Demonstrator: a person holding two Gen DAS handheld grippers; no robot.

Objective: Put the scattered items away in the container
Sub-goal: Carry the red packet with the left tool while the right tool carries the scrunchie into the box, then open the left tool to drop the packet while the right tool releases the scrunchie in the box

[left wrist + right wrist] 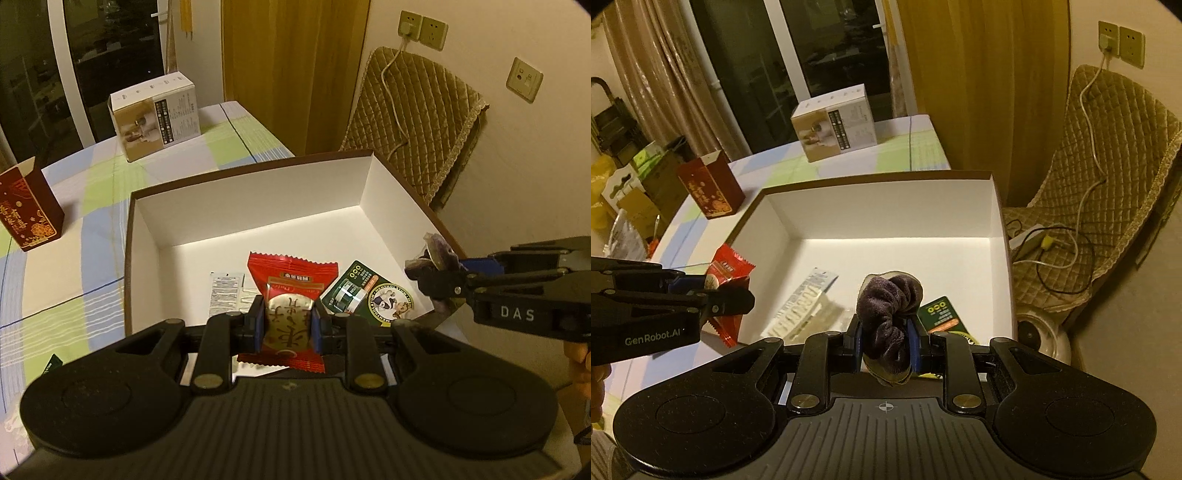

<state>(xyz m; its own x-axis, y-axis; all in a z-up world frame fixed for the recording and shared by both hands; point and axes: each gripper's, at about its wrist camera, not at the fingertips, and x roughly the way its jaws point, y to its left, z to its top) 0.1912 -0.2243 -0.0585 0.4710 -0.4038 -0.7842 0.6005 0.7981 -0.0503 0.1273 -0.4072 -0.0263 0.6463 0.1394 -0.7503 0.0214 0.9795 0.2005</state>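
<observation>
A big white box (255, 195) (879, 206) with a brown rim lies open on the table. My left gripper (287, 325) is shut on a red snack packet (291, 273), held over the box's near edge; the same left gripper (713, 291) and red snack packet (729, 267) show at the left in the right wrist view. My right gripper (886, 339) is shut on a dark purple scrunchie (890, 314), above the box's near right part; the right gripper (437, 273) enters the left wrist view from the right. A green card (365, 291) (942, 314) and a white sachet (225, 291) (809, 302) lie on the box floor.
A dark red carton (29, 210) (711, 188) and a white product box (157, 114) (836, 123) stand on the checked tablecloth (74, 266) beyond the container. A quilted chair (1108, 177) with a cable is to the right, by the wall.
</observation>
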